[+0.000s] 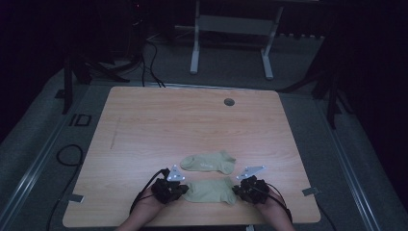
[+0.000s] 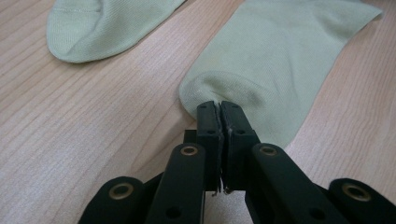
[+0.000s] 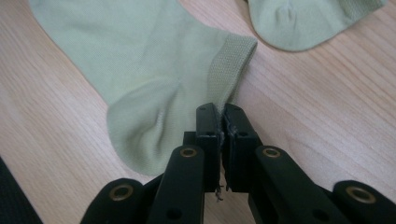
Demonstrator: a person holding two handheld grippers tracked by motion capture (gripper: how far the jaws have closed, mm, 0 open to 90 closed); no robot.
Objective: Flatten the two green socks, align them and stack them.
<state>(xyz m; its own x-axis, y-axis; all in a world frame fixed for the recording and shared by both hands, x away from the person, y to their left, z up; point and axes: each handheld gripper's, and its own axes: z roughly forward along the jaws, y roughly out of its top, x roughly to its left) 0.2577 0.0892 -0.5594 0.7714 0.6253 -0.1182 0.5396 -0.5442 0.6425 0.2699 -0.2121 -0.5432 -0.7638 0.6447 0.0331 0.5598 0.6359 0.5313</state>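
Observation:
Two pale green ankle socks lie flat on the wooden table (image 1: 192,120). The near sock (image 1: 210,191) stretches between my two grippers; the far sock (image 1: 209,161) rests just beyond it. My left gripper (image 1: 180,188) is at the near sock's toe end. In the left gripper view its jaws (image 2: 220,105) are pressed together on the toe edge of the near sock (image 2: 280,60), with the far sock (image 2: 102,23) at upper left. My right gripper (image 1: 239,189) is at the other end, shut (image 3: 222,108) on the ribbed cuff corner of the near sock (image 3: 140,60). The far sock (image 3: 308,18) shows at upper right.
A round cable hole (image 1: 229,102) sits near the table's far edge. Behind the table stand a white desk frame (image 1: 195,43) and dark cables (image 1: 149,62) on the floor. A cable loop (image 1: 70,154) lies left of the table.

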